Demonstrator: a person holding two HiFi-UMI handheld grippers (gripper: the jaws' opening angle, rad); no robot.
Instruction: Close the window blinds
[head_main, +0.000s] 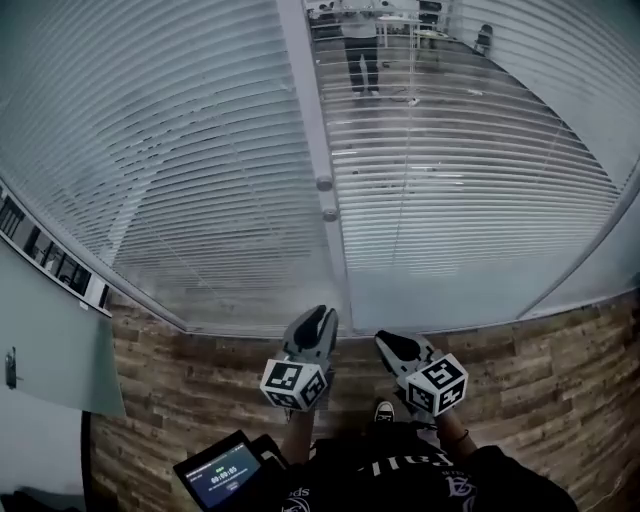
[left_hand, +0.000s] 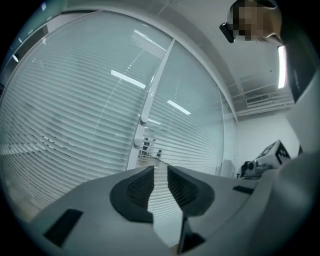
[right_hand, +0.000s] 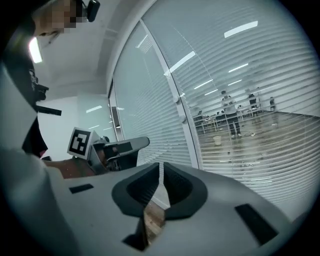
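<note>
Claw L (head_main: 322, 313), claw R (head_main: 384, 340) side-by-side, facing blinds (head_main: 180, 150).

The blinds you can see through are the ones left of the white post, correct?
No. The see-through white slatted blinds hang right of the white window post, as the head view shows. The left blinds look shut.

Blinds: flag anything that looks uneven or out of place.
The right blind has its slats tilted open, so a person and the room beyond show through, while the left blind looks shut and opaque.
</note>
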